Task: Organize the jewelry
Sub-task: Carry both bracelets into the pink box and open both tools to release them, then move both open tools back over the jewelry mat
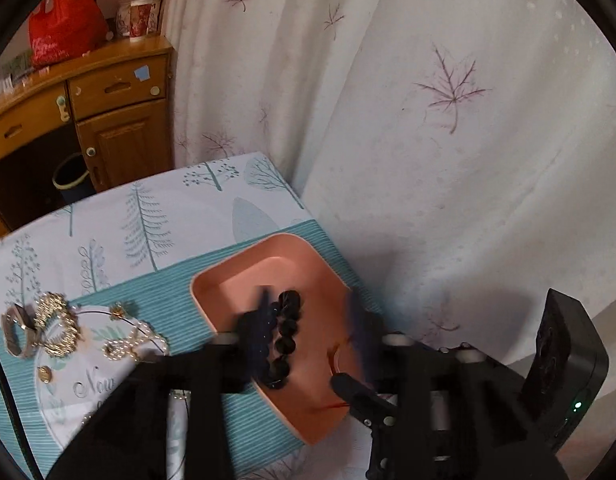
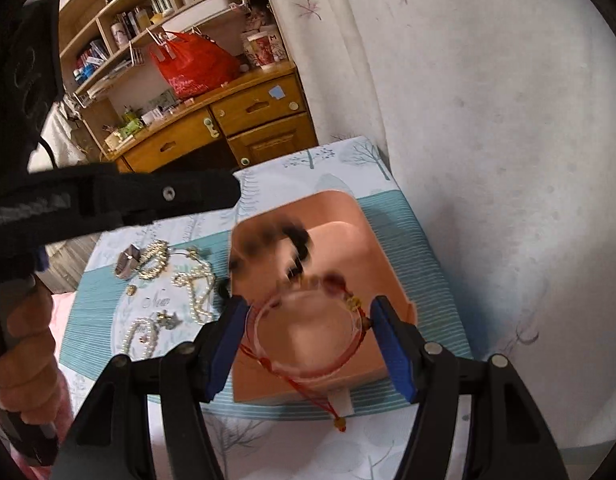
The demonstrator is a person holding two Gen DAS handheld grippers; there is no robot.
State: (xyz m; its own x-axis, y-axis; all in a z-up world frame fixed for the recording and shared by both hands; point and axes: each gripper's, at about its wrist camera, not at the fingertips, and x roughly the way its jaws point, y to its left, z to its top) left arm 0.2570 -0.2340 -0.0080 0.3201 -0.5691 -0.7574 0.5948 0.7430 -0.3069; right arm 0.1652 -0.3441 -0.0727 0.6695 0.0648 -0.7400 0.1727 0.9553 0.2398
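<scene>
A pink tray lies on the patterned tablecloth. A black bead bracelet is in the tray, blurred in the right wrist view. My left gripper stands open over it, its blurred fingers apart, the bracelet close beside the left one. My right gripper is shut on a translucent pink bangle wound with red cord, held over the tray's near edge. Its blue pads press both sides. A red cord tail hangs below.
Loose jewelry lies left of the tray: a watch, a gold chain and pearl strands. A curtain hangs right behind the table. A wooden cabinet stands beyond. A hand grips the left handle.
</scene>
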